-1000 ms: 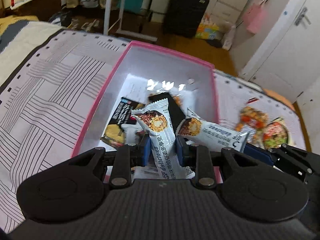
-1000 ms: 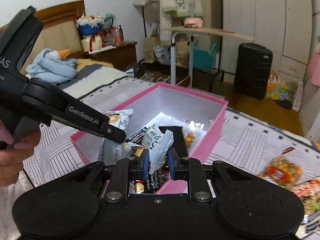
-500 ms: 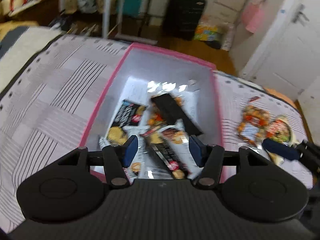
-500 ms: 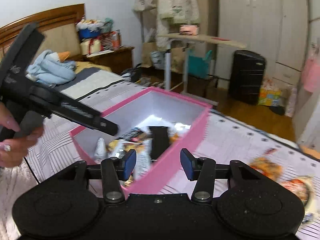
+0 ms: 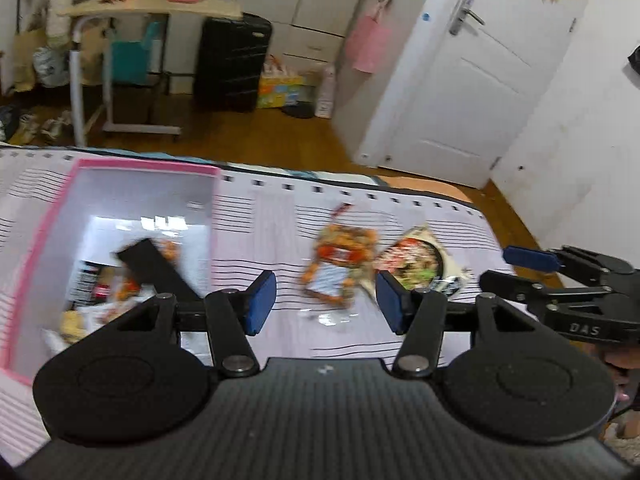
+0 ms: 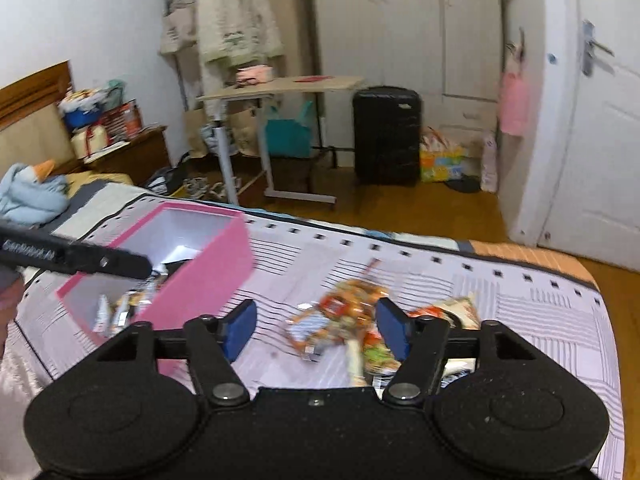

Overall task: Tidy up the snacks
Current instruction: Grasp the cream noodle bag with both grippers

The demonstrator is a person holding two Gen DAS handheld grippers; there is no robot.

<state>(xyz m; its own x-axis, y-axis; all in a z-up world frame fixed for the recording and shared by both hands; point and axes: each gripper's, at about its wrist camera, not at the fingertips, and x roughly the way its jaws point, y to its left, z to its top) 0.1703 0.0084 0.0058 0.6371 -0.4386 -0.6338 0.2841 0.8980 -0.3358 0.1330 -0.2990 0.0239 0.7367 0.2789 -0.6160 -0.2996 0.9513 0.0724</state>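
A pink box (image 5: pixel 36 240) (image 6: pixel 208 276) sits on the bed and holds several snack packets, among them a black bar (image 5: pixel 154 266). Two loose packets lie on the bedspread to its right: an orange one (image 5: pixel 340 264) (image 6: pixel 340 320) and a white-edged one with a food picture (image 5: pixel 416 260) (image 6: pixel 452 312). My left gripper (image 5: pixel 322 304) is open and empty, above the bedspread in front of the orange packet. My right gripper (image 6: pixel 316 330) is open and empty, just before the loose packets; it also shows in the left wrist view (image 5: pixel 528 258).
The striped bedspread (image 6: pixel 520 300) ends at the bed's far edge, with wooden floor beyond. A rolling desk (image 6: pixel 280 88), black suitcase (image 6: pixel 386 136), wardrobe and white door (image 6: pixel 600 152) stand behind. A blue cloth (image 6: pixel 28 196) lies on the bed, far left.
Both grippers opened and dropped their white snack packets into the pink box. Both then swung right, from over the box towards the loose packets on the bedspread.
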